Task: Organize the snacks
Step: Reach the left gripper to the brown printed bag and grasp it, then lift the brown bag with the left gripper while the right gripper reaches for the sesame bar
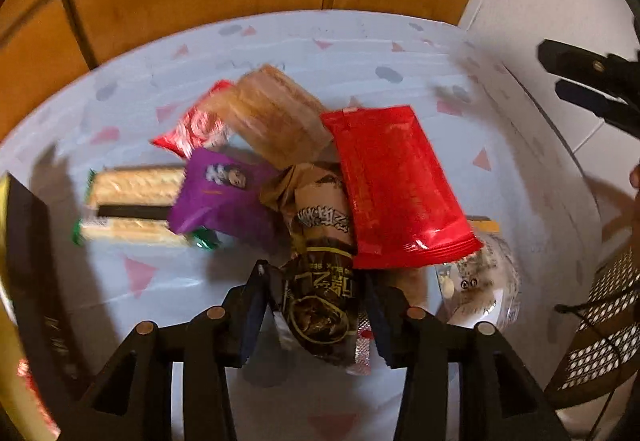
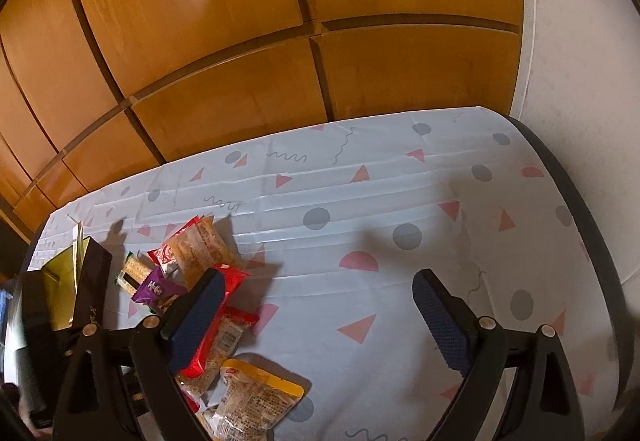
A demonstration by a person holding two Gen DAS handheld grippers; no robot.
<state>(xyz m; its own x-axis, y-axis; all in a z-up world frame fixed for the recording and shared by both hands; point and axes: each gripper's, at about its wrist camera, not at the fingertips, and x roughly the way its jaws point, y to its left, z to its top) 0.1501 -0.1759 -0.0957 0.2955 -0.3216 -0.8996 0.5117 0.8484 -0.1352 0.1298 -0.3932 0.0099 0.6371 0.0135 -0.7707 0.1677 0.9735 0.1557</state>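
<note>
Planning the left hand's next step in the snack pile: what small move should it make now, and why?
Probably ease the left gripper lower and close. Its fingers straddle the dark brown packet without visibly pressing it, and the red packet overlaps its far end.

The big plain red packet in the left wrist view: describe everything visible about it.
The red packet is a glossy, flat foil-like pouch with crimped seals at both short ends and no readable print. It lies tilted on top of the snack pile, overlapping the brown wrapped snack and touching the clear-wrapped biscuits. Its lower end covers part of another packet. No gripper touches it.
</note>
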